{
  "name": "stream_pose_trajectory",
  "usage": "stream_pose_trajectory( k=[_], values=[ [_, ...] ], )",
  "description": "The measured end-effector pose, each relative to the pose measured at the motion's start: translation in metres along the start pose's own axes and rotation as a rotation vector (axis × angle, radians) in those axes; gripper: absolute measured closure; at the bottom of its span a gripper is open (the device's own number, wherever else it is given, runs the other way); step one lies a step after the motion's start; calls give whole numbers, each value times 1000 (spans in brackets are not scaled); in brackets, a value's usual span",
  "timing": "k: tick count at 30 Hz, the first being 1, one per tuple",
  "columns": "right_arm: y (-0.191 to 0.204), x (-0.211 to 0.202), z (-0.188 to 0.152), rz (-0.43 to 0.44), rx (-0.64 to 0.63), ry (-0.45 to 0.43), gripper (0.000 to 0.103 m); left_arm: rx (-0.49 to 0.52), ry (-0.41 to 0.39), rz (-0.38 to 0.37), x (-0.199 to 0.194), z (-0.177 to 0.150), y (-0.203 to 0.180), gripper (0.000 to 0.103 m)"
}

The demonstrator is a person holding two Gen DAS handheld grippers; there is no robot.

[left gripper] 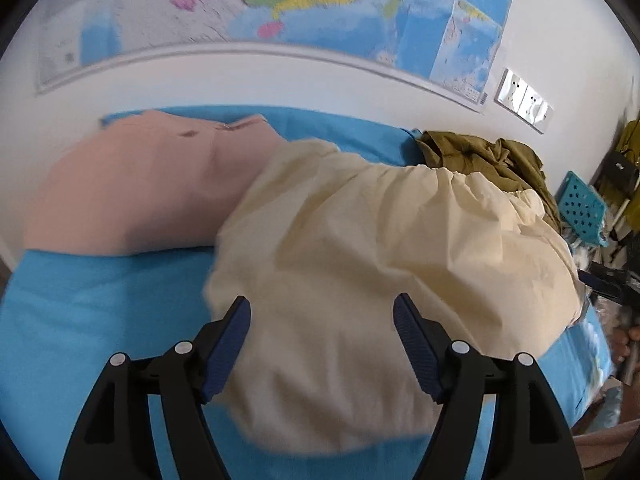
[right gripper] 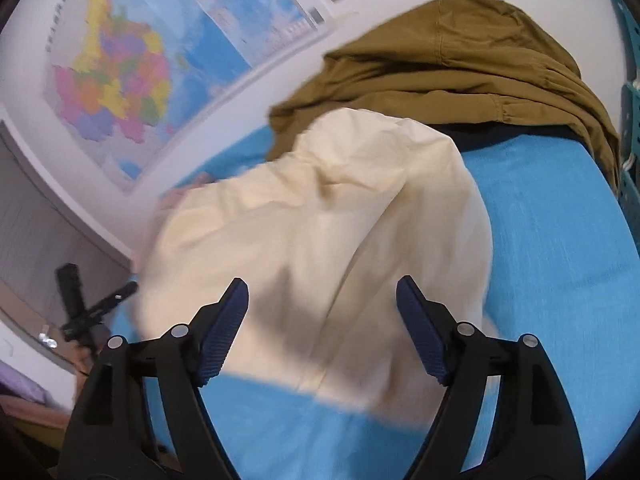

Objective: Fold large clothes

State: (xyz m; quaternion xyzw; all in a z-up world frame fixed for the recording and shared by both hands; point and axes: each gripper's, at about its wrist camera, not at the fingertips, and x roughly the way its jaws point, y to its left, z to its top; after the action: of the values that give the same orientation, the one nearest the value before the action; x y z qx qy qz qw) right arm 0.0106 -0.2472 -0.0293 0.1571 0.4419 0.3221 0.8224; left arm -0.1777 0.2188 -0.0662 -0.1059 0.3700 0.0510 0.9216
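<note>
Both claws wide, nothing held, above the cream garment on the blue sheet.

From left: a folded pink garment, then the cream garment in a loose heap under the left gripper and right gripper, then an olive garment. I judge a fold was just dropped; next needs a new hold on an edge. The wall map's writing is too blurred.

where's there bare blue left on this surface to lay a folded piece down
Bare blue cover lies in front of the pink garment, left of the cream garment. Another patch sits right of the cream one, below the olive garment. The back edge by the wall is crowded.
</note>
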Motion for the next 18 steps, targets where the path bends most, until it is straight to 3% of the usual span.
stream_pose_trajectory(
  k=[7,18],
  values=[
    [5,-28,-35,73,59,17,23,0,-17,68,-26,-22,-12,30],
    [5,-13,-72,130,152,100,22,-15,1,16,-39,-48,-22,30]
  ],
)
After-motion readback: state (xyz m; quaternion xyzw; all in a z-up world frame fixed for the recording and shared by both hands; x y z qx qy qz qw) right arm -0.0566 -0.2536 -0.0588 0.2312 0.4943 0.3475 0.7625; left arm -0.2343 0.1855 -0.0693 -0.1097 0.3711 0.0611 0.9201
